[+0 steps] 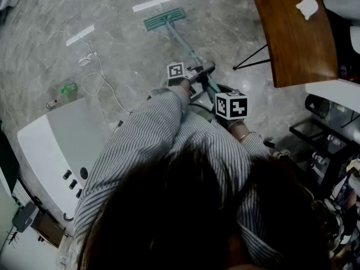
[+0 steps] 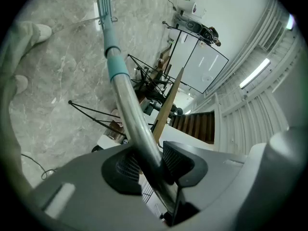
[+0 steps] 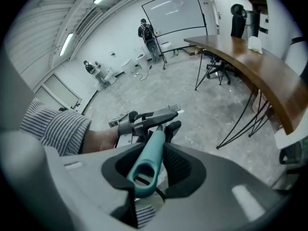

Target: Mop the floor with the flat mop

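Fig.: L gripper clenched on metal pole, R gripper clamped on teal grip, mop pad flat near floor's far edge; risk: a leftward stroke likely snags pad on loose cable, or pole twists in jaws.

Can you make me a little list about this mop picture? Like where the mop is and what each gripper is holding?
Mop head: teal flat mop head, on the grey marble floor
Left hand-held gripper: shut on the silver metal mop pole
Right hand-held gripper: shut on the teal plastic handle end
Nearby: curved brown wooden table, white cable on the floor
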A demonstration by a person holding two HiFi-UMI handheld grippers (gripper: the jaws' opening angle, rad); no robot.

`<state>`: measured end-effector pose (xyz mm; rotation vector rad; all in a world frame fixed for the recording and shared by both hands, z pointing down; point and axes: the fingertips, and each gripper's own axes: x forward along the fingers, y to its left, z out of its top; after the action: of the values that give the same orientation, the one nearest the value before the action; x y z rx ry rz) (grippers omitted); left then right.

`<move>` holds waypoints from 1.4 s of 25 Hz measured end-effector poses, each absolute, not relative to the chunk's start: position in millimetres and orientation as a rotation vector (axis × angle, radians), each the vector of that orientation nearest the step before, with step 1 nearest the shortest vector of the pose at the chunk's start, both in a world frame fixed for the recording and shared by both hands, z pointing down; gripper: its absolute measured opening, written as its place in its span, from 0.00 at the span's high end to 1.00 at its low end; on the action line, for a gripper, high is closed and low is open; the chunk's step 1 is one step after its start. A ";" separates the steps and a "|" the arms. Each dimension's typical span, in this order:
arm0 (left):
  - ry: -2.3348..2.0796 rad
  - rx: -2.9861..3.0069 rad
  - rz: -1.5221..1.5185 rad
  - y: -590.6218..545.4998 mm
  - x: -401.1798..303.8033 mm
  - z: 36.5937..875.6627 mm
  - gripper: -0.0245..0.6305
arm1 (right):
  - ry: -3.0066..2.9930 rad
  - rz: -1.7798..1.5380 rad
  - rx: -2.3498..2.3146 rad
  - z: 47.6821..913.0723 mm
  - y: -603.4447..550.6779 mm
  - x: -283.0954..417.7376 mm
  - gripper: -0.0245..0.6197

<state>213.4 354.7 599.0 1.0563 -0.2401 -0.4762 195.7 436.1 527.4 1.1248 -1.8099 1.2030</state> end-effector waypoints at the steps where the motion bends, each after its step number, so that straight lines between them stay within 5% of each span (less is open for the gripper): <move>1: -0.239 1.051 -0.484 352.8 212.6 598.8 0.78 | -1.815 1.203 1.124 528.3 434.7 194.9 0.78; 24: -0.239 1.077 -0.433 320.3 206.4 592.5 0.75 | -1.874 1.184 1.095 519.9 398.9 184.2 0.76; 35: -0.192 1.085 -0.321 156.5 181.0 618.7 0.77 | -1.830 1.306 1.230 544.0 228.4 162.6 0.79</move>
<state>181.0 156.5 618.7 1.0852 -0.1917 -0.3210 162.6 228.4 544.0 1.2297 -1.8303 1.3061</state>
